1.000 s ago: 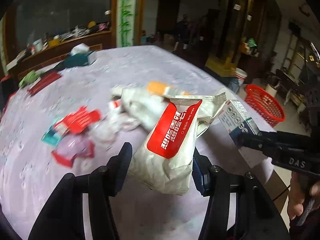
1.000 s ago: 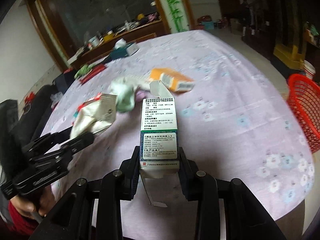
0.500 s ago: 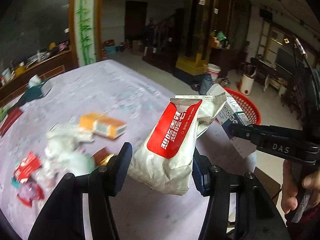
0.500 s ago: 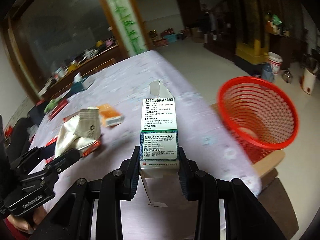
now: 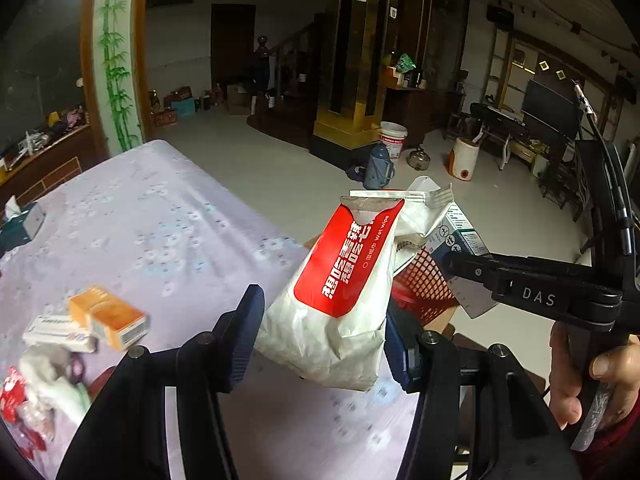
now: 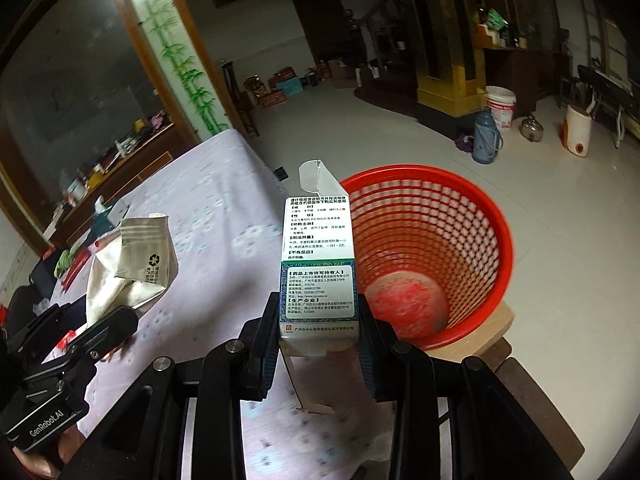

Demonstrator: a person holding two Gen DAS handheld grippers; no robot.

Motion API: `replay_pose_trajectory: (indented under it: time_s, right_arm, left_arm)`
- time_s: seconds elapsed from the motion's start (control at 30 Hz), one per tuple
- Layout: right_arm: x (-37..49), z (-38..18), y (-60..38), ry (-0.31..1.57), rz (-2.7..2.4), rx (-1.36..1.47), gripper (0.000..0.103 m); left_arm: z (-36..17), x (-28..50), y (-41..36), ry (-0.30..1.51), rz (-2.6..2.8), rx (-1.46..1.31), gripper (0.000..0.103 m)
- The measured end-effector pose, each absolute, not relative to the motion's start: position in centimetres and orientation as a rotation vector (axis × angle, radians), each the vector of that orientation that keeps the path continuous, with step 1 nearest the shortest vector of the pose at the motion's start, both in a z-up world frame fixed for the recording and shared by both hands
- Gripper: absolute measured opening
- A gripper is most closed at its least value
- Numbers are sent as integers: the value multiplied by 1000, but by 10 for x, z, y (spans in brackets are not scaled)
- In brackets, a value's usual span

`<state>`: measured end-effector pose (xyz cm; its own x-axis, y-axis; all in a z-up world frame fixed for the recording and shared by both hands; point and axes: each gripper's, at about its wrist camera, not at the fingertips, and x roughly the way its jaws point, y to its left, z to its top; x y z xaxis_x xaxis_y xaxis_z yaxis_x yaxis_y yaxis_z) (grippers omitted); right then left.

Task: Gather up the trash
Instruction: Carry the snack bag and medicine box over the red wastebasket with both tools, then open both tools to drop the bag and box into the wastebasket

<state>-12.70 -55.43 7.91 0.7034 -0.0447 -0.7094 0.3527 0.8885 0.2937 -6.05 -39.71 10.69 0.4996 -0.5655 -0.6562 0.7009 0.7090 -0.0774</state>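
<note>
My left gripper (image 5: 320, 332) is shut on a white and red wet-wipe packet (image 5: 340, 280), held above the table edge; the packet also shows in the right wrist view (image 6: 132, 264). My right gripper (image 6: 318, 332) is shut on an upright white and green medicine box (image 6: 318, 264), beside the near rim of a red mesh basket (image 6: 472, 240) that stands on a low stool past the table. In the left wrist view the box (image 5: 456, 236) sits right of the packet, with the basket (image 5: 424, 284) partly hidden behind both.
On the lilac tablecloth (image 5: 160, 232) lie an orange box (image 5: 108, 316), a white box (image 5: 56, 332) and crumpled wrappers (image 5: 36, 392) at the left. A tissue box (image 5: 20, 220) is farther back. Buckets and a flask (image 6: 486, 140) stand on the floor beyond.
Both grippers have swung right with their loads, from over the table's trash pile to the table edge. The red basket has come close in front of the right gripper.
</note>
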Motion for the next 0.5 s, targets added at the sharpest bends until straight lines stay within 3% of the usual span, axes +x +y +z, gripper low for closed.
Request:
replay_pose_trajectory:
  time_s: [0.5]
  right_arm:
    - [-115,69,-623,777,-272,509,37]
  left_arm:
    - [89,-28,-475,776,-810,191,55]
